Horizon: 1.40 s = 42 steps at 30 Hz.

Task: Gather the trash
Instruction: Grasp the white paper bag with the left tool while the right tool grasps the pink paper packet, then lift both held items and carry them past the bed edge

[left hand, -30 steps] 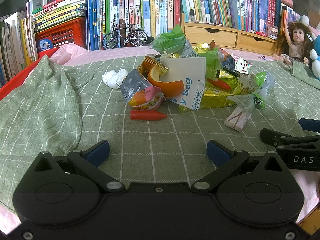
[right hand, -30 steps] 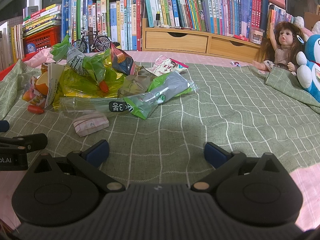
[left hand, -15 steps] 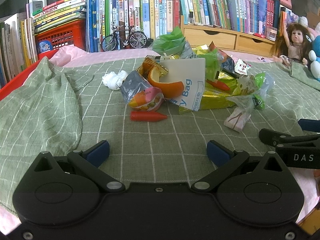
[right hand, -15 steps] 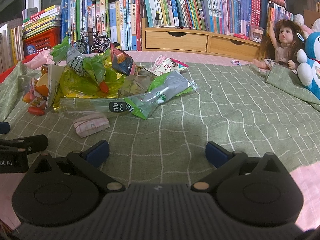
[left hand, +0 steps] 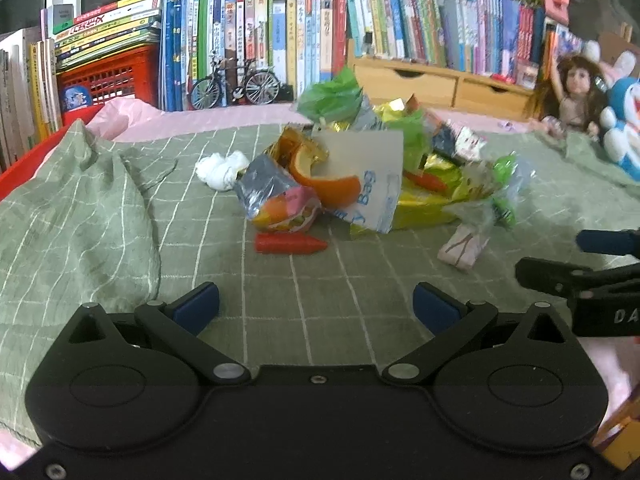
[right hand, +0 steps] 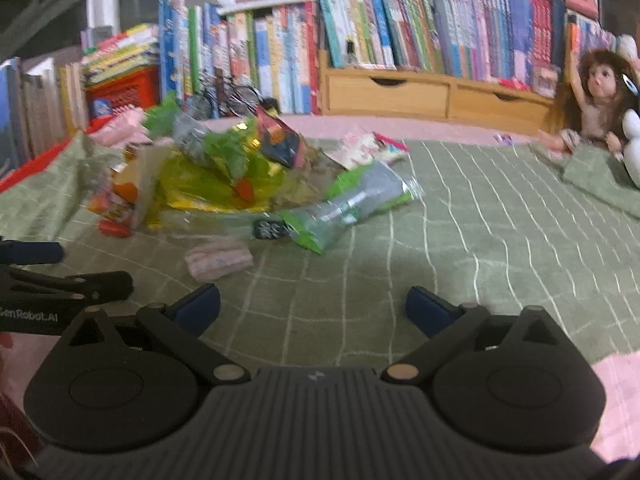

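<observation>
- From my left camera, the bunched fold of green checked cloth sits at the far left, with a red crate and stacked books behind it.
- Next comes the crumpled white tissue, lying apart from the main heap on the cloth.
- My left claw is spread wide with nothing between its blue pads; it hovers low over the cloth, just short of the red tube-shaped piece.
- Beyond that piece is the trash pile: a snack packet, an orange peel, a white paper bag, gold and green wrappers.
- The small pink wrapper lies loose on the near right side of the pile.
- My right claw is also wide open and empty, facing bare cloth to the right of the heap, with the green-and-grey packet ahead on its left.
- At the far right a doll leans by the wooden drawers.
- Since a second ago, both views have shifted a little and the right one has gone blurry, so I read both claws as starting to travel; the pile looks undisturbed.
- Nothing is collected yet. I see no bin in either view, and I judge the red piece or pink wrapper the easiest first picks.
</observation>
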Each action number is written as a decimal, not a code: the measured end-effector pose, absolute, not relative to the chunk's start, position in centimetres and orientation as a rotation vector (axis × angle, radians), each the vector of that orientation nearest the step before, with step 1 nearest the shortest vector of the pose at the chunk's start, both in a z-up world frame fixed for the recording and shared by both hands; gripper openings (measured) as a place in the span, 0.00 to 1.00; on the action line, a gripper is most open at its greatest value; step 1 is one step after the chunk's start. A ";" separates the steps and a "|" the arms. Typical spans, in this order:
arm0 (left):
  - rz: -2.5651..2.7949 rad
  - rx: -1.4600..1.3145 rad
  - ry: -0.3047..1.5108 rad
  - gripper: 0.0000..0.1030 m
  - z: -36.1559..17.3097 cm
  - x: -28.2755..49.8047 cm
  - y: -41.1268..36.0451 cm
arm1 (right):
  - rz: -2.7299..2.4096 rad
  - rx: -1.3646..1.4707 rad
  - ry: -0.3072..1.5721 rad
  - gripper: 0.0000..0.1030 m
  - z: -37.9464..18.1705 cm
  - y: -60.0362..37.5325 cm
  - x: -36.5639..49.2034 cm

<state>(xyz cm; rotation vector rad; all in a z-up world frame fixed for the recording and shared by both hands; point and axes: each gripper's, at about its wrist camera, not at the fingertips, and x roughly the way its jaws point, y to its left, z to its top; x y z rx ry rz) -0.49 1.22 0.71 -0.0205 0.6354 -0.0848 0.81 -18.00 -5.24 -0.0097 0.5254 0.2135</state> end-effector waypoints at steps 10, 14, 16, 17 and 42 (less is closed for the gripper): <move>-0.209 -0.109 0.581 0.92 4.2 -1.0 2.5 | 0.346 -0.079 0.501 0.85 -4.3 -15.6 0.8; -0.213 -0.133 0.597 0.72 4.8 -0.4 2.9 | 0.384 -0.112 0.521 0.80 -4.2 -14.2 1.8; -0.215 -0.136 0.601 0.55 4.8 -0.1 2.8 | 0.402 -0.126 0.538 0.78 -4.3 -13.5 2.4; -0.220 -0.138 0.602 0.52 4.8 0.0 2.7 | 0.410 -0.132 0.546 0.76 -4.3 -13.3 2.7; -0.199 -0.068 0.501 0.08 5.3 0.2 -0.7 | 0.348 0.030 0.587 0.29 -4.1 -16.6 0.9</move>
